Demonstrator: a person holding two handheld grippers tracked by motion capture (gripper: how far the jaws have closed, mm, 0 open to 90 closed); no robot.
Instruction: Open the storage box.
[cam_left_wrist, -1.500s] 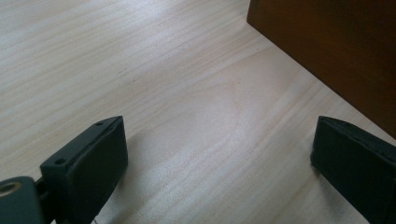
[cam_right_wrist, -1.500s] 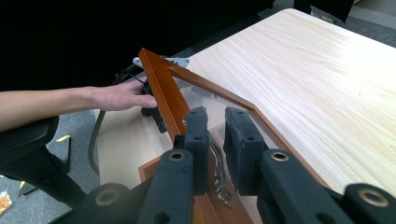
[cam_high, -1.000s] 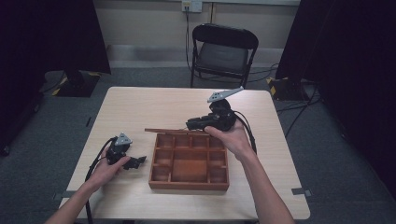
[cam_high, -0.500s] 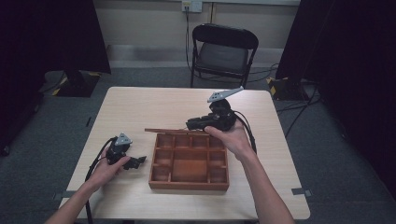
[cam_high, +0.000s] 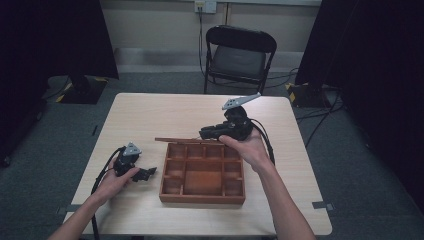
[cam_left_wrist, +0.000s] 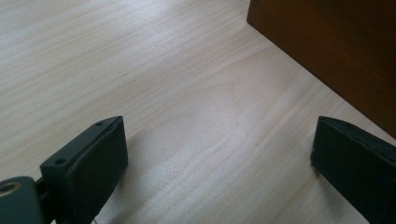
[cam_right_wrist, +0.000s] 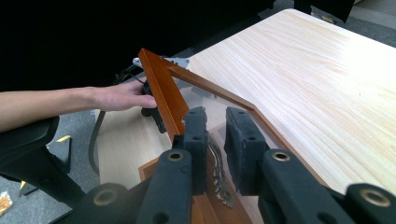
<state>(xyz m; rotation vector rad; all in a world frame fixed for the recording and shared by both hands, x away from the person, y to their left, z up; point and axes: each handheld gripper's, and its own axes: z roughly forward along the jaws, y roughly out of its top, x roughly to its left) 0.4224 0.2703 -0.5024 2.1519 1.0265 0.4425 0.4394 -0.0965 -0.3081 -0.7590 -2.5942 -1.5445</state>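
Comparing with half second and full second earlier: nothing moved, so lid lift looked paused, not advancing. Left gripper (cam_high: 145, 173) rested on table (cam_high: 150, 115), jaws spread wide, empty, just beside outer wall of wooden box (cam_high: 202, 196). Right gripper (cam_right_wrist: 215, 135) held jaws pressed nearly together, pinching front frame of glass-paned lid (cam_right_wrist: 161, 88). Lid stood raised level over box's far edge, its pane running away beyond fingers (cam_right_wrist: 196, 128).

The black left gripper (cam_high: 146, 173) is held low with its jaws spread wide. The black right gripper (cam_high: 206, 133) is raised, its jaws nearly closed together.
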